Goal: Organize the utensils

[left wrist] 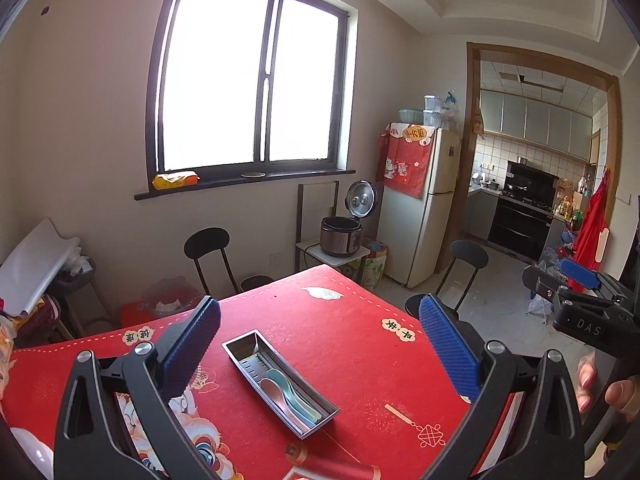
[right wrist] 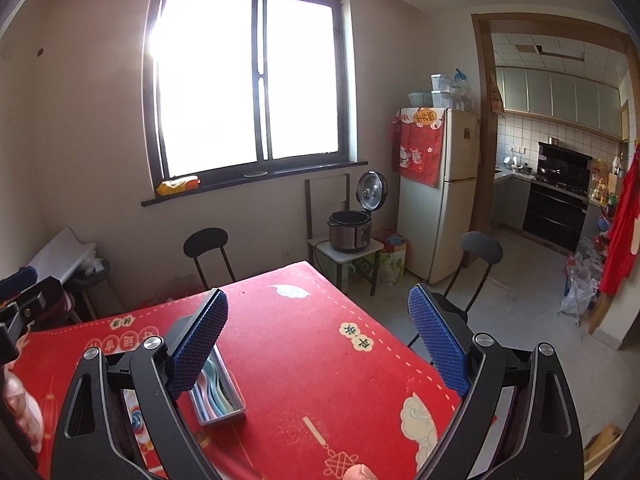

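A long steel utensil tray (left wrist: 244,345) lies on the red tablecloth (left wrist: 344,332). Several pastel spoons (left wrist: 286,394), pink, teal and pale blue, lie inside its near end. My left gripper (left wrist: 320,344) is open and empty, held above the table with the tray between its blue pads. My right gripper (right wrist: 318,344) is open and empty, above the table to the right of the tray (right wrist: 236,390); its left finger (right wrist: 198,346) hides part of the tray. The right gripper also shows at the right edge of the left wrist view (left wrist: 580,280).
Two black chairs (left wrist: 208,256) (left wrist: 466,264) stand at the table's far sides. A rice cooker (left wrist: 342,236) with its lid up sits on a small stand beside a fridge (left wrist: 424,200). The kitchen doorway (left wrist: 536,168) is at the right.
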`<action>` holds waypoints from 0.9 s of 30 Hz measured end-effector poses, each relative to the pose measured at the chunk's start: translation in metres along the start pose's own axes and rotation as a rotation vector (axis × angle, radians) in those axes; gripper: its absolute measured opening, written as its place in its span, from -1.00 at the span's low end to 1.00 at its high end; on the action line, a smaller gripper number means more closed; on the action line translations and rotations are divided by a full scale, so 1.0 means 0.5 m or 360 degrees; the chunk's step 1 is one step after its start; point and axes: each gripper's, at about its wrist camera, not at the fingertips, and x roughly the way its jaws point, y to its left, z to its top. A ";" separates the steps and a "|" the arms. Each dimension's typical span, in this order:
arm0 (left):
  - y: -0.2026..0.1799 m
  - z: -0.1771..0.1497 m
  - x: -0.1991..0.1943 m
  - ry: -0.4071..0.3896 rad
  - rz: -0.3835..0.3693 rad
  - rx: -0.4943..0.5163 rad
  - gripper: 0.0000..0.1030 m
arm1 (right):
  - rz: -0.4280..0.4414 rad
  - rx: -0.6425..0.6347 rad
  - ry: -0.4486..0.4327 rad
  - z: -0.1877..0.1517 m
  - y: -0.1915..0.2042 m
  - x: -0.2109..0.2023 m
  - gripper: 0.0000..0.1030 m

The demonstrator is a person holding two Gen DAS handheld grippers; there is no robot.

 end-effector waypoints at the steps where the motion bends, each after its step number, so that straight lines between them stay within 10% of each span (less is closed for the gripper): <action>1: 0.000 -0.001 0.001 0.0003 0.0003 0.0005 0.89 | 0.0001 -0.0005 -0.0001 0.001 0.007 -0.002 0.72; 27: 0.005 -0.006 0.008 0.0039 -0.0021 -0.0022 0.89 | -0.0075 0.0050 0.0016 -0.010 0.005 -0.010 0.72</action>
